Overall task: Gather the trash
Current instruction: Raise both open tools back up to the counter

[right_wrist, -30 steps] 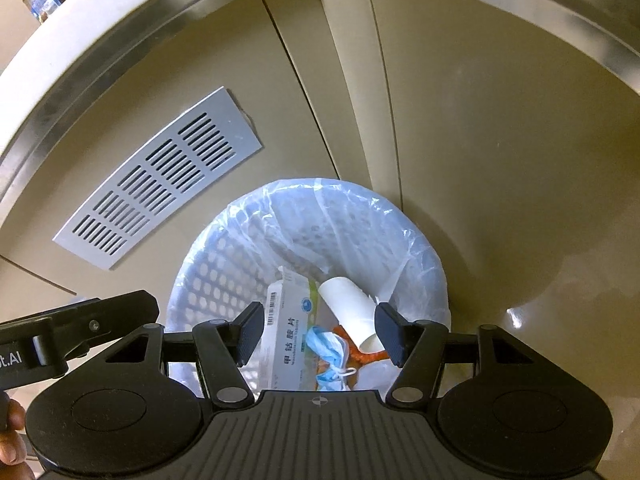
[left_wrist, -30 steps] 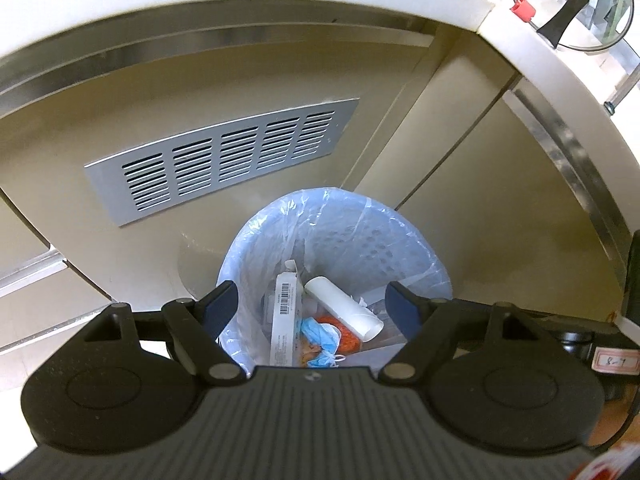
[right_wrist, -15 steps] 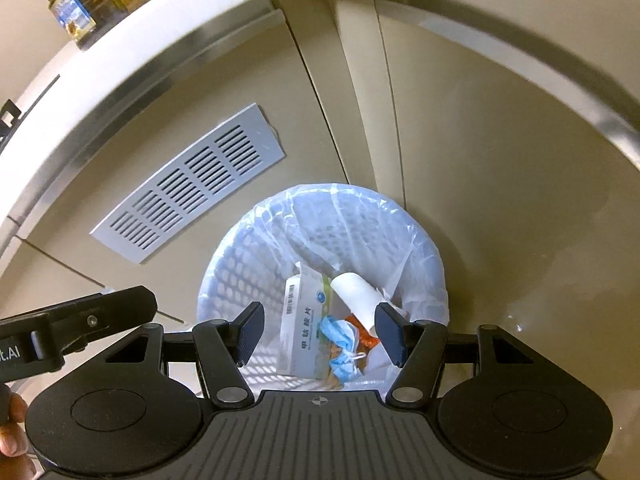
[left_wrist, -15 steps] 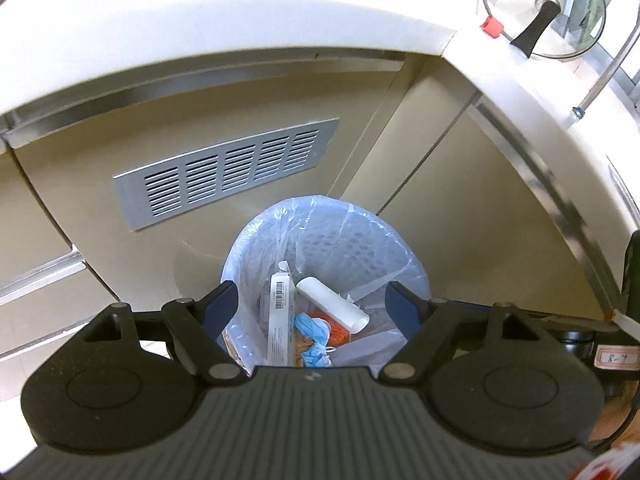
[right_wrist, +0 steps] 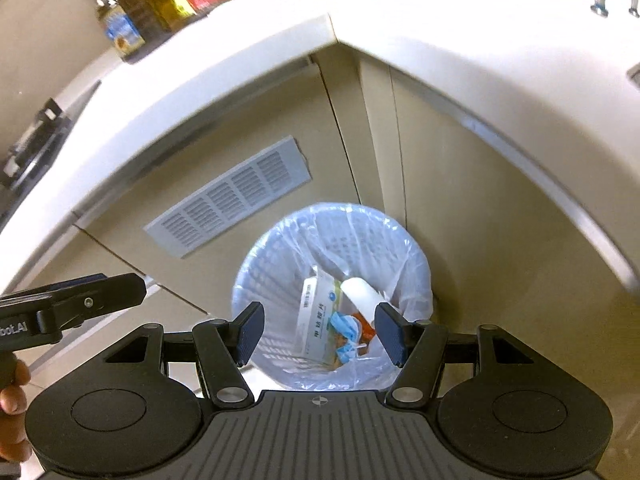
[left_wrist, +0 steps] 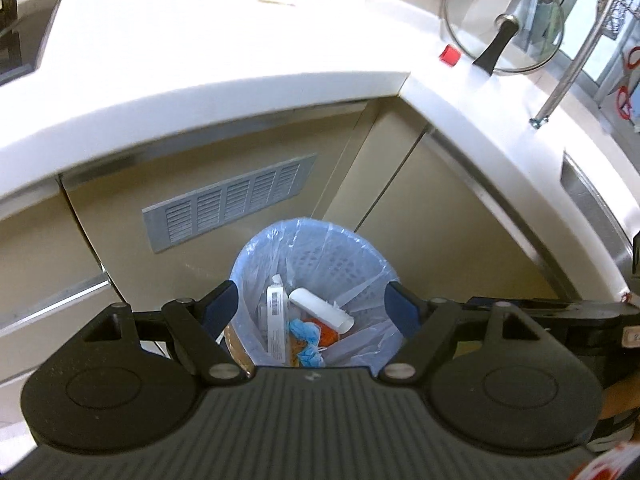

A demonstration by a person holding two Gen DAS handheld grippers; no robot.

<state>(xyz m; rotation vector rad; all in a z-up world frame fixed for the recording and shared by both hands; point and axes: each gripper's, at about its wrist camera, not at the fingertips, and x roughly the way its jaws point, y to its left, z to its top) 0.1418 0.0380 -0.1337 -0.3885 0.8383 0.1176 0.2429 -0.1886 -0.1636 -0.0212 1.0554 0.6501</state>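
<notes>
A white mesh trash bin (left_wrist: 332,252) with a clear bag liner stands on the floor in the cabinet corner; it also shows in the right wrist view (right_wrist: 280,264). Inside lie a white medicine box (right_wrist: 316,320), a white roll (left_wrist: 320,308), a blue face mask (left_wrist: 306,332) and something orange (left_wrist: 330,332). My left gripper (left_wrist: 312,308) is open and empty, well above the bin. My right gripper (right_wrist: 320,330) is open and empty, also above it.
A white L-shaped countertop (left_wrist: 240,56) wraps the corner above beige cabinet doors with a grey vent grille (left_wrist: 228,204). Bottles (right_wrist: 160,12) stand at its back, a glass pot lid (left_wrist: 504,36) and a red cap (left_wrist: 450,56) at the right. A sink edge (left_wrist: 588,204) is far right.
Both grippers have risen away from the bin, which looks smaller now. The countertop, bottles and pot lid have come into view. Both stay open and empty.
</notes>
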